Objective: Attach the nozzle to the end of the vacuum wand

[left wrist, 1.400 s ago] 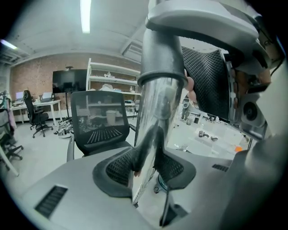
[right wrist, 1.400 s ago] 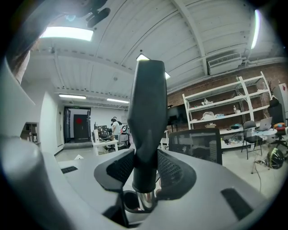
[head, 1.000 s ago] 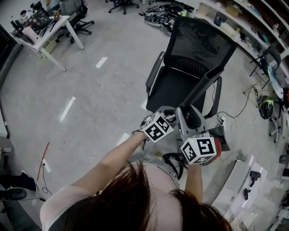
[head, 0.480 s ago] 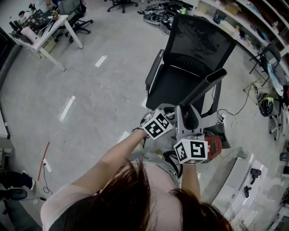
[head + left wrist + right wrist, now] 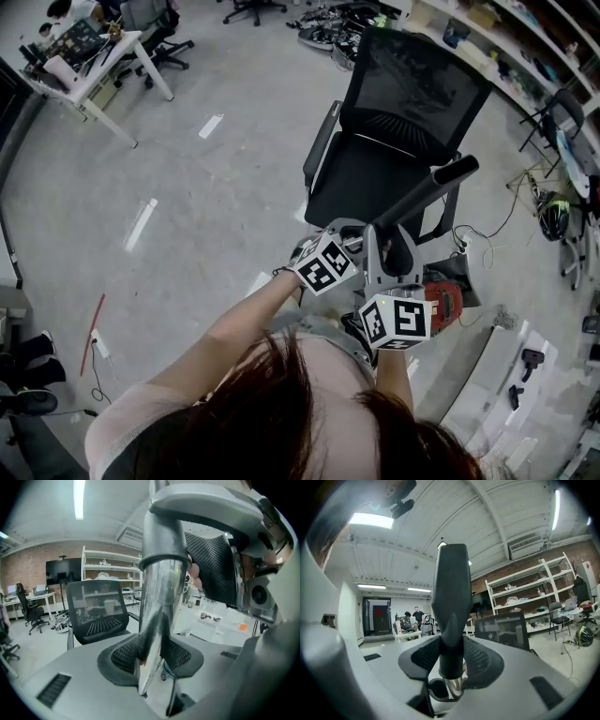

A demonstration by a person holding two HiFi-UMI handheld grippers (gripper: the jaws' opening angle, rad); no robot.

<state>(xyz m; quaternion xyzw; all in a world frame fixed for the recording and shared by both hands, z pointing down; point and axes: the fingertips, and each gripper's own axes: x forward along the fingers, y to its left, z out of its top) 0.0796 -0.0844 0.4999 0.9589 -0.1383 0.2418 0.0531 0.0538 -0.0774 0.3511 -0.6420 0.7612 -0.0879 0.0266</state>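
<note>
The vacuum's grey body point(image 5: 375, 251) with a red part point(image 5: 442, 298) hangs in front of me. My left gripper point(image 5: 359, 247) is shut on the shiny metal wand point(image 5: 159, 597), and its pads point(image 5: 124, 656) press on both sides of the tube below a grey collar point(image 5: 161, 557). My right gripper point(image 5: 386, 281) is shut on the long black nozzle point(image 5: 427, 192), which slants up to the right over the chair. In the right gripper view the nozzle point(image 5: 450, 597) rises from between the pads point(image 5: 480, 660). The wand's chrome end point(image 5: 452, 686) shows just under the nozzle's base.
A black mesh office chair point(image 5: 394, 122) stands right behind the nozzle. Cables point(image 5: 487, 244) trail on the floor at the right, near shelves point(image 5: 525, 66). A white bench point(image 5: 525, 384) holds small tools at lower right. A desk point(image 5: 94, 66) stands far left. People point(image 5: 415, 616) stand far back.
The nozzle's far tip has swung right and lower in the head view. My right gripper's cube has shifted a little left and down. The left gripper has kept its place.
</note>
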